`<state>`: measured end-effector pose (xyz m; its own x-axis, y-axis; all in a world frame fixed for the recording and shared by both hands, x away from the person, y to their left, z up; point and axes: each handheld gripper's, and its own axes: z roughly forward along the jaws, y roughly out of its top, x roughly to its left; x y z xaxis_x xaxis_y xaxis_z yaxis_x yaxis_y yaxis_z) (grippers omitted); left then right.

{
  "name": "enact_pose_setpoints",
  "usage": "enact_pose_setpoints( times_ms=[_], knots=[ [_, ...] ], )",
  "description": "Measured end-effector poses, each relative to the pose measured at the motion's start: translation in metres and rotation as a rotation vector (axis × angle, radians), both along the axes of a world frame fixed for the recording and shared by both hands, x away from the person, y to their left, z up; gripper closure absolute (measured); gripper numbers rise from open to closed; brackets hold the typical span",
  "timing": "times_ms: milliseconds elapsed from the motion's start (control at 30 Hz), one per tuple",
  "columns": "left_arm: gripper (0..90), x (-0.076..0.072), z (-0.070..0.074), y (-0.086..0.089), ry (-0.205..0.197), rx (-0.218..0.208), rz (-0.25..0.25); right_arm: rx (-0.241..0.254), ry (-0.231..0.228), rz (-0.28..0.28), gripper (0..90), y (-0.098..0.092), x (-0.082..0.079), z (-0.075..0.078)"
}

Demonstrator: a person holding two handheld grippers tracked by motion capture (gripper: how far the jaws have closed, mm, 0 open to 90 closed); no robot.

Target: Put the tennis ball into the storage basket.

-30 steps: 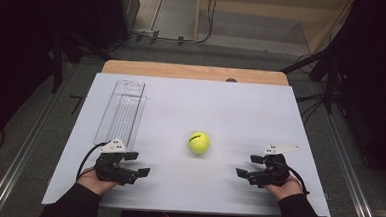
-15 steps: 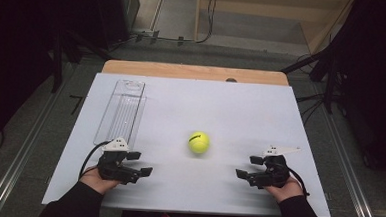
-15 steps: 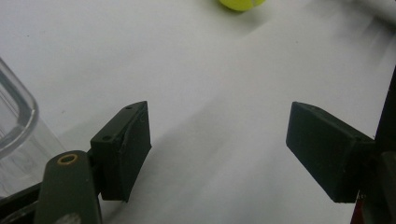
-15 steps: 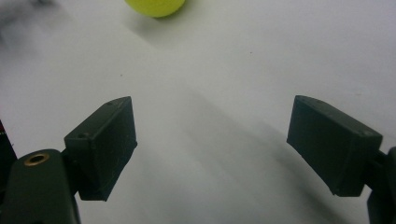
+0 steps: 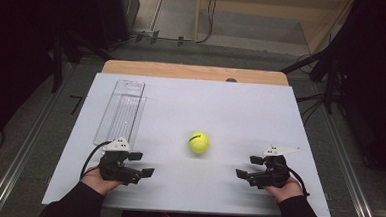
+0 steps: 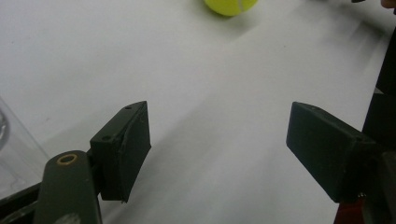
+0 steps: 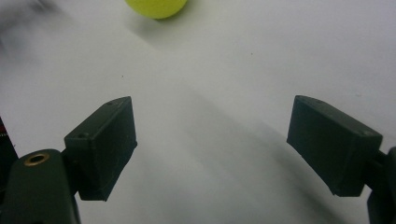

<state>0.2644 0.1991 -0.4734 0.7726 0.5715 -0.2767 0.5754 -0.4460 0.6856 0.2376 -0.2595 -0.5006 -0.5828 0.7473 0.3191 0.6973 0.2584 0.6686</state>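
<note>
- Looking down in the high view, a yellow tennis ball [image 5: 198,142] is seen lying free on the white desk [image 5: 231,105], and it is taken as the landmark. The left gripper [image 5: 141,164] rests nearer the person than the ball and to its left, well apart from it; the right gripper [image 5: 244,170] rests nearer the person and to the ball's right, also well apart. A clear plastic tube [image 5: 122,111] lies farther off to the ball's left, untouched.
- In the left gripper view, the jaws are seen spread with bare desk between them and nothing pinched; the ball [image 6: 229,5] sits ahead at the top edge, and the clear tube's wall [image 6: 14,154] is glimpsed at the left.
- In the right gripper view, the jaws are likewise spread and empty, with the ball [image 7: 156,8] ahead at the top edge, left of centre.
- The step in hand is judged to be the reach for the ball. It is best done by one gripper being brought low and level until the ball sits centred between the pads, which are then closed gently across its widest part, since a round ball may roll away if nudged off-centre.
</note>
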Motion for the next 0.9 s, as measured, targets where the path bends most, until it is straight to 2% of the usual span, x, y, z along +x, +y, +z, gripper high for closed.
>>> enact_pose_setpoints(
  times_ms=[200, 433, 900],
  knots=[
    [22.5, -0.002, 0.009, -0.007, -0.01, -0.011, -0.019, -0.001, -0.001, 0.006, 13.7, 0.001, 0.0, 0.0],
    [22.3, 0.0, 0.016, -0.014, -0.013, -0.025, -0.016, -0.001, 0.001, 0.008, 13.7, 0.001, 0.0, 0.0],
    [22.2, 0.007, 0.029, -0.03, -0.009, -0.016, -0.02, -0.001, 0.002, 0.008, 13.7, 0.001, 0.0, 0.0]
  ],
)
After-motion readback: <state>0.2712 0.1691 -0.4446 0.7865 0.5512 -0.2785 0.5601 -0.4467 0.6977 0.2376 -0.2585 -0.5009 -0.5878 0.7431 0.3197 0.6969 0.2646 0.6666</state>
